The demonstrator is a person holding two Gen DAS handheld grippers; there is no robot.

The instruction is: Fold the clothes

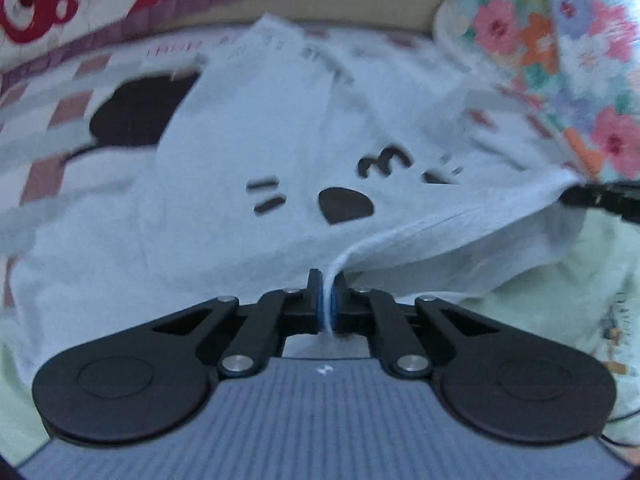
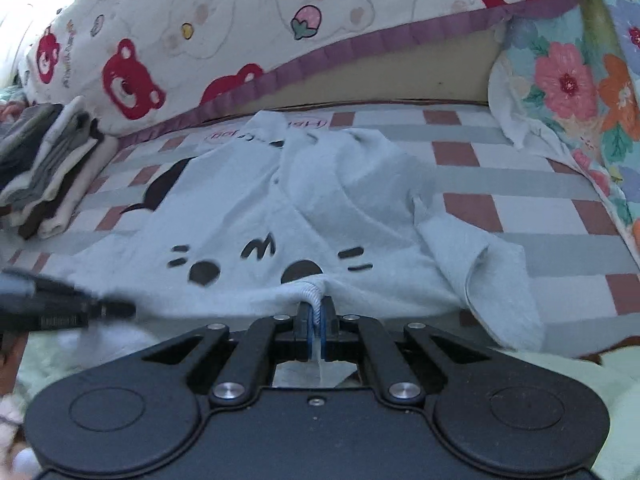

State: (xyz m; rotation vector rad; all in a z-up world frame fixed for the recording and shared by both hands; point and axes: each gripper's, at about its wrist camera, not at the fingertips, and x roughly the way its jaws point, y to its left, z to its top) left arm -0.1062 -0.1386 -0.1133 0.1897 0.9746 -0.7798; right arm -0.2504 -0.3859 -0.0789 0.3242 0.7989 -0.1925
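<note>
Currently I have both grippers pinched onto the near hem of the pale blue shirt [image 2: 304,208], which lies spread on the checked bed cover [image 2: 520,184] with its printed face side up. My left gripper [image 1: 326,300] has its fingers closed narrow on a thin fold of the hem. My right gripper [image 2: 316,320] is likewise clamped on a bunched bit of the same edge, to the right of the printed face.

Risks, as I judge them:

1. Slip. Each grip holds only a little cloth. If I pull the hem taut between the grippers, one pinch may let go and the edge drops.
2. Skew. If one hand travels further than the other, the fold line lands crooked across the shirt.
3. Sleeve. The sleeve at the shirt's right side is crumpled and partly turned over; folding over it may trap the crease inside.
4. Drag. The shirt's far end may slide toward the folded pile [image 2: 48,176] at its left.
</note>
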